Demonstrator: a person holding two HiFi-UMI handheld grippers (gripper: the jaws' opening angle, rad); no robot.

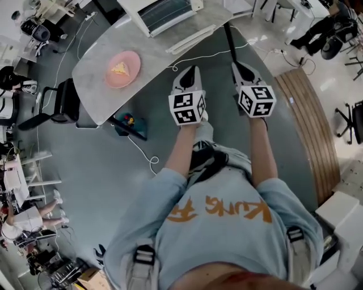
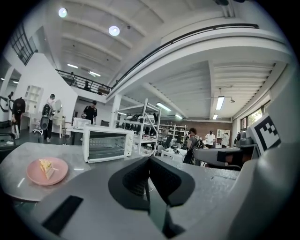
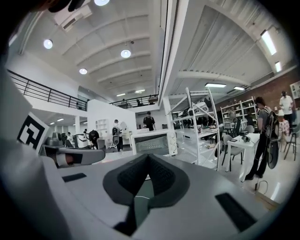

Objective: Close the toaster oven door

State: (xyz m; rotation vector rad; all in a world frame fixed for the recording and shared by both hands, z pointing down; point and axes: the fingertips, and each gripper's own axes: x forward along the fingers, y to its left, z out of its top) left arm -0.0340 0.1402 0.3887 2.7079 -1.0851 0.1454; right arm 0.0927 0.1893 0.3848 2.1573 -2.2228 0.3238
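White toaster oven [image 2: 107, 144]: at the far end of the pale grey marbled table [image 1: 170, 62], well apart from both tools; its glass door looks dropped open, though that is hard to confirm.
Left gripper [image 2: 149, 164]: jaws pressed together, nothing between them, at the table's near edge.
Right gripper [image 3: 148, 159]: likewise closed and empty, alongside.
Round pink plate [image 1: 122, 69]: left of the path.
Step in hand: the approach, no contact yet.
Next move: reach across and push the door up shut.

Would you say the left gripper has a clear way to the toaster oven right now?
Probably yes: nothing tall stands on the table between the left gripper and the toaster oven; the pink plate sits off to one side.
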